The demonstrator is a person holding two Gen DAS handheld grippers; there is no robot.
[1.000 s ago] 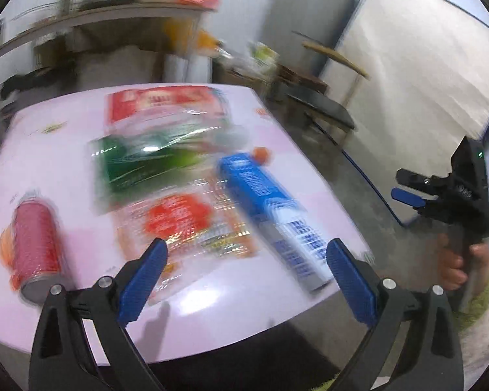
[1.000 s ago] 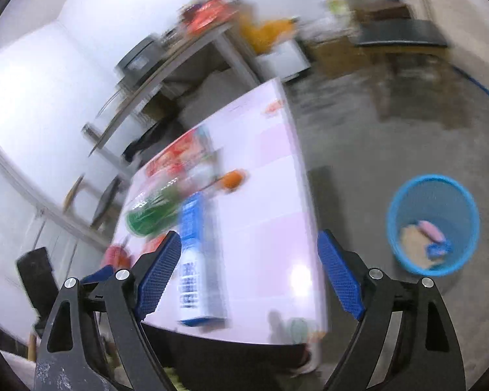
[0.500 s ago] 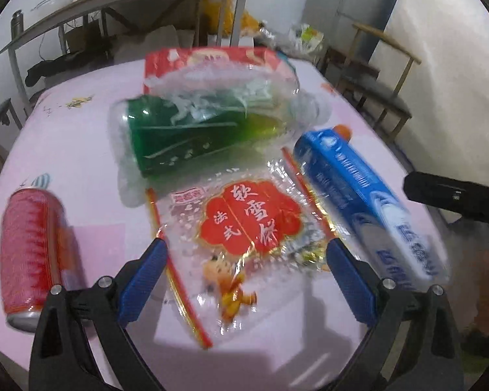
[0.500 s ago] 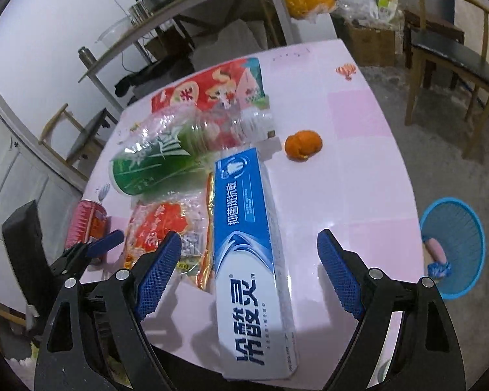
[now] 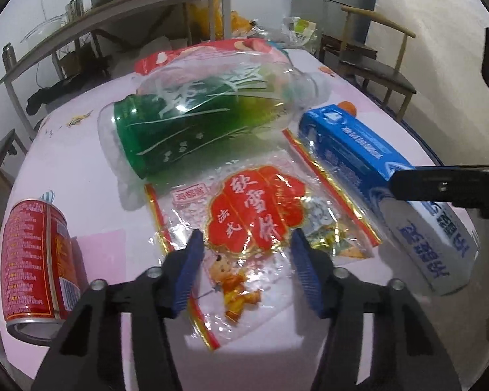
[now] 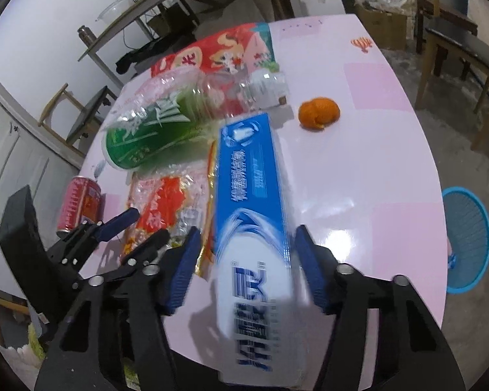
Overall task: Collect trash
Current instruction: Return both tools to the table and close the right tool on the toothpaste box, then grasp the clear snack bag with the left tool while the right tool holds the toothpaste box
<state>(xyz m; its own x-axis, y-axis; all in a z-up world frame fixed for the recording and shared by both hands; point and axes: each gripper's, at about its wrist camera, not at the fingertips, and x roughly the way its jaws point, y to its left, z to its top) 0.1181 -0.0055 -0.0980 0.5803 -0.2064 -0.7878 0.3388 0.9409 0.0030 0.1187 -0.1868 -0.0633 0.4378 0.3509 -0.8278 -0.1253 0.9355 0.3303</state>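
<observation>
blue toothpaste box (image 6: 254,215) lies between the closing right tongs (image 6: 246,257), pads not yet touching it.

Both wrist cameras are looking steeply down, close over the pink bench (image 5: 81,176), the left over the wrapper (image 5: 254,215), the right over the box (image 6: 254,195), both sharing bottle (image 6: 153,130) and can (image 5: 32,260).

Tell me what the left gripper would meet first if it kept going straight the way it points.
Most likely the clear snack bag with the red label, lying flat on the pink table. The left gripper, jaws closing, straddles it already; how near the pads are is unclear.
</observation>
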